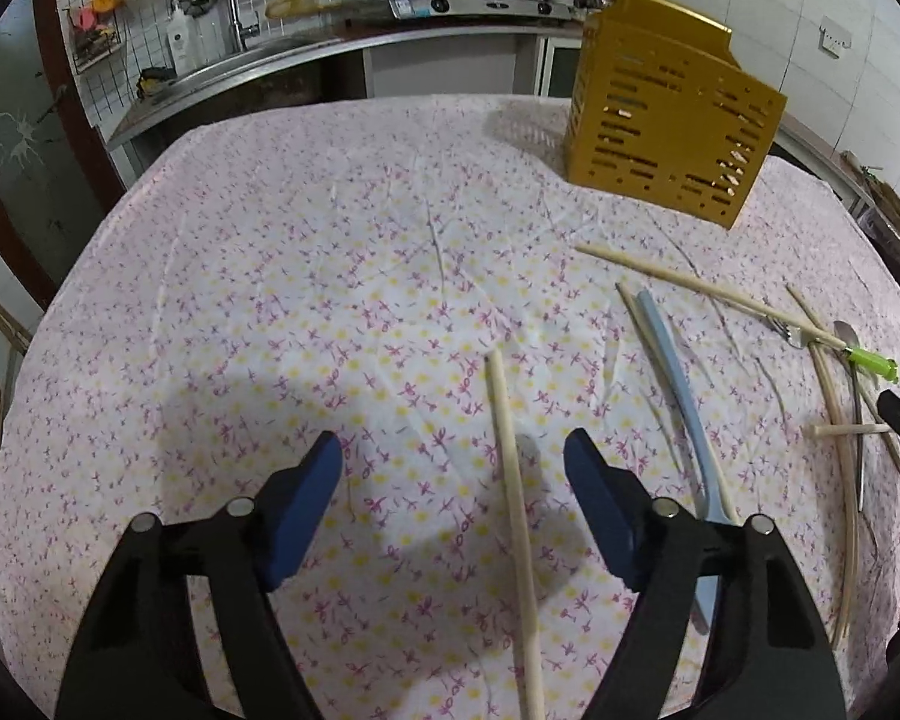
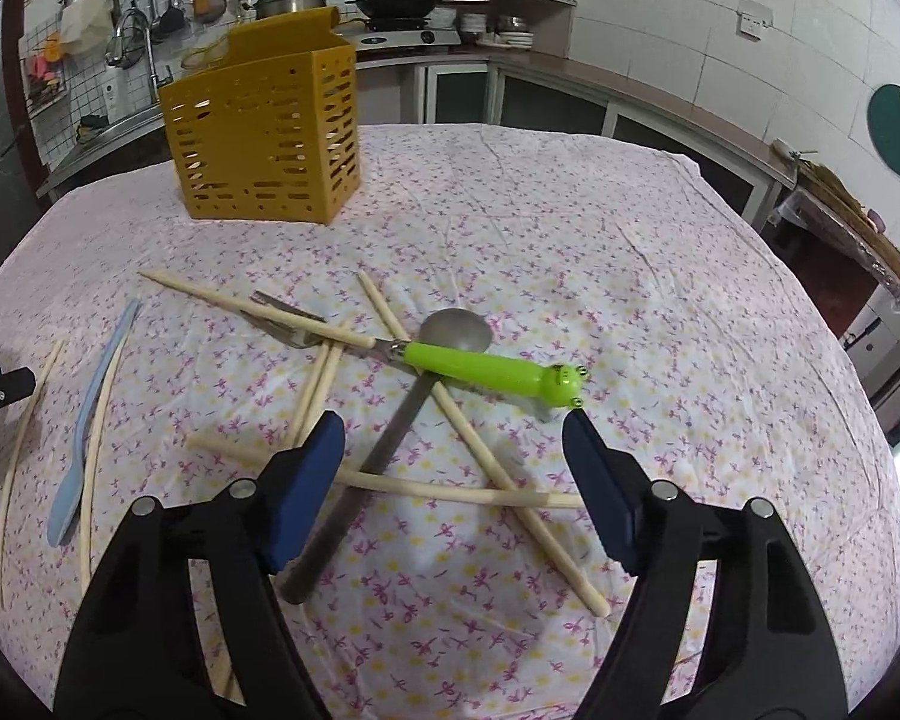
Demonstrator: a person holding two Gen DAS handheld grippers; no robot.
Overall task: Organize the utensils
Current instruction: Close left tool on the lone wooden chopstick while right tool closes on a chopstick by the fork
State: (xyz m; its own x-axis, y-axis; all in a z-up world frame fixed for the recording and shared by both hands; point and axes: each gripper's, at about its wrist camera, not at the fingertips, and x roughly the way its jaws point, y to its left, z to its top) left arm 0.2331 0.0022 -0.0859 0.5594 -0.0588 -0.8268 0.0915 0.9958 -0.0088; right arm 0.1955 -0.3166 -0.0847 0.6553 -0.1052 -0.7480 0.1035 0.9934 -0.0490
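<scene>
Both claws are standing wide with nothing between their pads: your left gripper (image 1: 453, 462) is straddling a lone chopstick (image 1: 513, 492), your right gripper (image 2: 453, 444) is hovering over the crossed pile. Left, centre on the stick, which is lying nearer your right pad, before pinching. Right, be taking the top-lying frog-handled fork (image 2: 486, 369) at twelve o'clock first, so nothing beneath gets dragged. The yellow slotted utensil holder (image 2: 264, 132) is waiting at eleven o'clock. You are seeing roughly eight chopsticks, one fork, one steel spoon (image 2: 450, 333), one blue spoon (image 2: 90, 384) at nine o'clock, one holder.
</scene>
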